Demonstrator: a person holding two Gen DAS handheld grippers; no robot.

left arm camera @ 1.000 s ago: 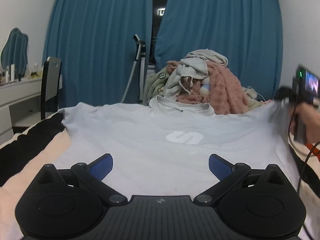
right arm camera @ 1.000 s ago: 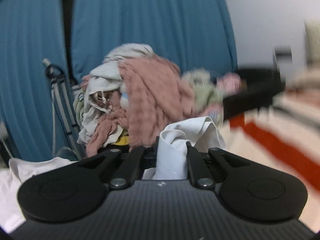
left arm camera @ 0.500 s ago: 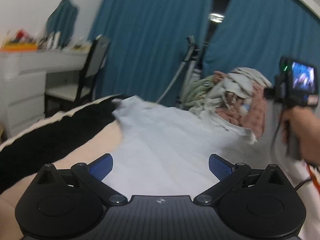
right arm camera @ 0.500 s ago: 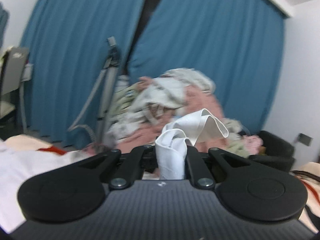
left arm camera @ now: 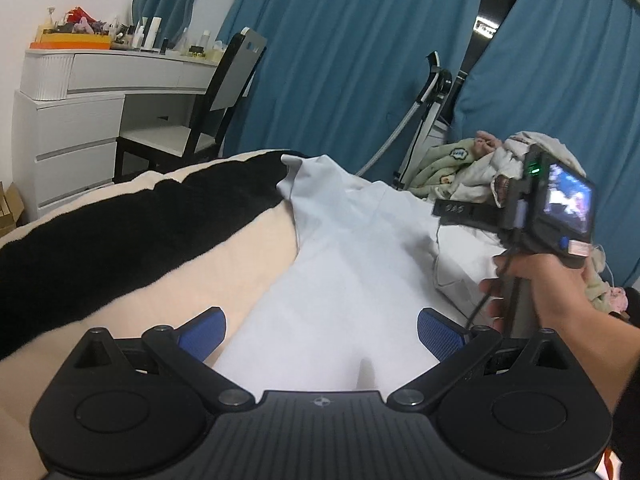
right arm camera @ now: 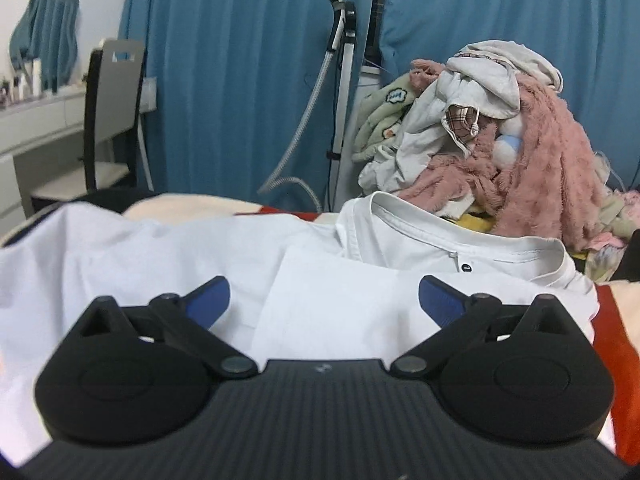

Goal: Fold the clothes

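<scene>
Both hand-held grippers (left arm camera: 322,330) (right arm camera: 324,300) are held wide open above the white T-shirt (right arm camera: 332,304); the right one's jaws have just been opening, nothing gripped.

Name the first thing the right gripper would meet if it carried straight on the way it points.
Probably the white T-shirt spread on the bed: the right gripper, jaws open, points slightly down at its folded-over sleeve, below the collar. Depth is unclear.
</scene>
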